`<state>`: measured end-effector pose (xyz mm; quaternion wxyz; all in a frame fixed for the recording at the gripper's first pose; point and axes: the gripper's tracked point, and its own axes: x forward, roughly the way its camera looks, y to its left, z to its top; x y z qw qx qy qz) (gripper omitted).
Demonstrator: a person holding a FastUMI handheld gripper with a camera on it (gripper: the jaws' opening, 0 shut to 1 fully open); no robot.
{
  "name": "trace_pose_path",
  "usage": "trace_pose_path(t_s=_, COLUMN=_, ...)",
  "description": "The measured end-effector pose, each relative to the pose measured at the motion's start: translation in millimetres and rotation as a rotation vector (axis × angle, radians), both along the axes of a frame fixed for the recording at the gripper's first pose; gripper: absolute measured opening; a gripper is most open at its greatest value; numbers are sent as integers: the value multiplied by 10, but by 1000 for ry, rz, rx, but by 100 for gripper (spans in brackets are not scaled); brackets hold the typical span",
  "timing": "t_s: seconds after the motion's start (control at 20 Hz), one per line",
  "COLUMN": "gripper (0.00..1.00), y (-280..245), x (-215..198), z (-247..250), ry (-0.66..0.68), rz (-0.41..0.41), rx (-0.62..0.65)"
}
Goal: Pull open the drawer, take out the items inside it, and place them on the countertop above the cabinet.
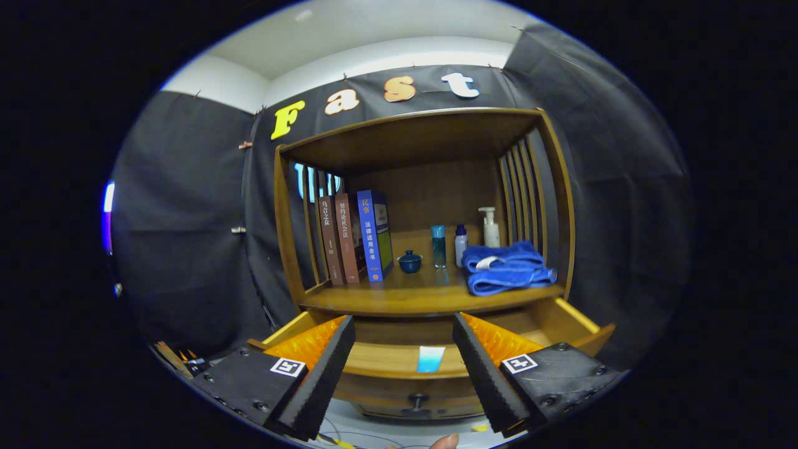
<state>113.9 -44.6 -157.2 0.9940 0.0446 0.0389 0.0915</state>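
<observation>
wooden pull-out drawer (564,318) is standing open; a pale blue flat item (431,359) is lying at its front edge, not yet moved up. hand-held gripper (404,374) is hovering released, empty, the item between its fingers. wooden worktop (399,299) is already carrying upright books (355,237), small bottles (461,243) and a folded blue towel (505,268), crowding the landing space.

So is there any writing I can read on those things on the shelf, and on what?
"乌合之众": spine of the left brown book.
"法律适用全书": spine of the blue book.
Middle brown book: too blurred to read.
Pump bottle: too small to read.
Gripper, open over the pulled-out drawer: square markers, no words.
</observation>
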Motion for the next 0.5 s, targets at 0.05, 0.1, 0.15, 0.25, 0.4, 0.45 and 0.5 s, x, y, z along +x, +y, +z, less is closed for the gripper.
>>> trace_pose_path(t_s=0.05, gripper=99, y=11, x=95, z=69, ry=22, rz=2, rx=-37)
trace_pose_path(t_s=0.1, gripper=98, y=48, x=182, z=97, ry=44, rz=17, rx=-70)
trace_pose_path(t_s=0.15, gripper=98, y=88, x=285, z=136, ry=73, rz=29, rx=-83)
trace_pose_path(t_s=0.25, gripper=99, y=147, x=469, z=89, ry=168, rz=39, rx=-73)
trace_pose_path(t_s=0.4, gripper=98, y=175, x=765, z=-190, ry=355, rz=41, rx=-84)
trace_pose_path(t_s=0.45, gripper=98, y=171, x=836, z=-305, ry=415, rz=37, rx=-82)
trace_pose_path(t_s=0.5, gripper=98, y=178, x=911, z=-448, ry=498, rz=34, rx=-74)
